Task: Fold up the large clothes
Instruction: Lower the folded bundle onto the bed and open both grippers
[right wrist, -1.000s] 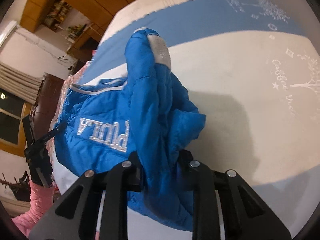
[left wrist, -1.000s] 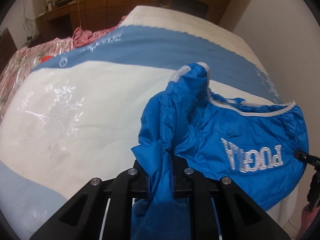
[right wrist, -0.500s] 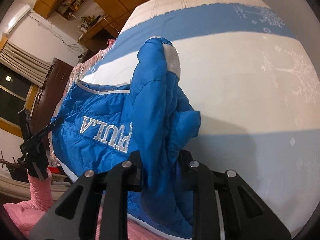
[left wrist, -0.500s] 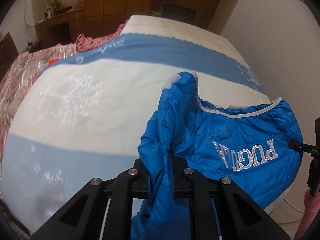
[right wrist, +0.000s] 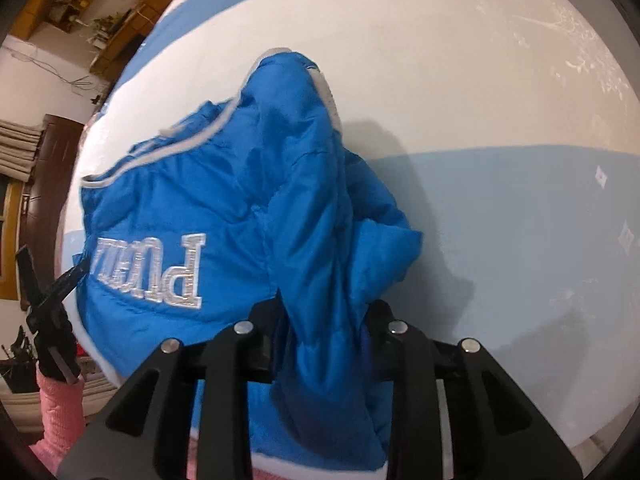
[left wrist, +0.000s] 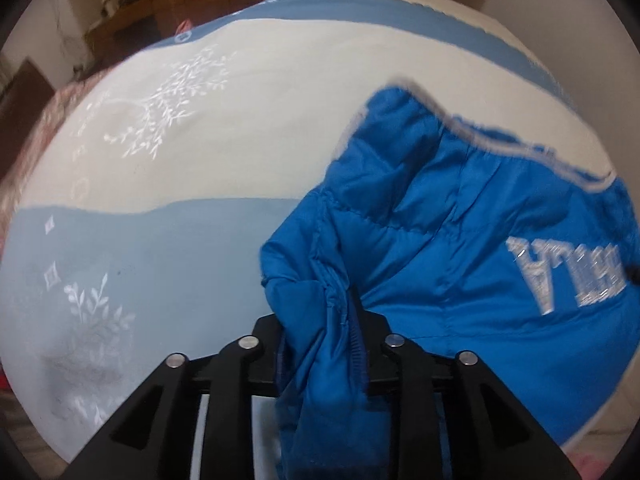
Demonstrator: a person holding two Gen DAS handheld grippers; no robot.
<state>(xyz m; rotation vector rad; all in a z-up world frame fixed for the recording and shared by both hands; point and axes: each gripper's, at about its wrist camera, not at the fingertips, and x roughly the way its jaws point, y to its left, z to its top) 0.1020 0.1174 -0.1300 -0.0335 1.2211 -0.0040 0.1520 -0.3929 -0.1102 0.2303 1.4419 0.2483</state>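
Note:
A bright blue padded jacket [left wrist: 460,240] with grey trim and silver embroidered letters hangs stretched between both grippers above the bed. My left gripper [left wrist: 320,344] is shut on a bunched edge of the jacket. My right gripper [right wrist: 320,332] is shut on the opposite bunched edge of the jacket [right wrist: 224,208]. The left gripper also shows in the right wrist view [right wrist: 48,300] at the far left, held by a hand in a pink sleeve. The fingertips of both grippers are hidden by fabric.
A bed with a cream and light blue striped bedspread [left wrist: 180,168] with white leaf embroidery lies under the jacket; it fills the right wrist view too [right wrist: 500,160]. Wooden cabinets [right wrist: 60,8] and a dark door stand beyond the bed.
Both grippers have moved forward and lower over the bed with the jacket. The bedspread looks nearer and its light blue stripe now lies under the jacket. Both grips are unchanged.

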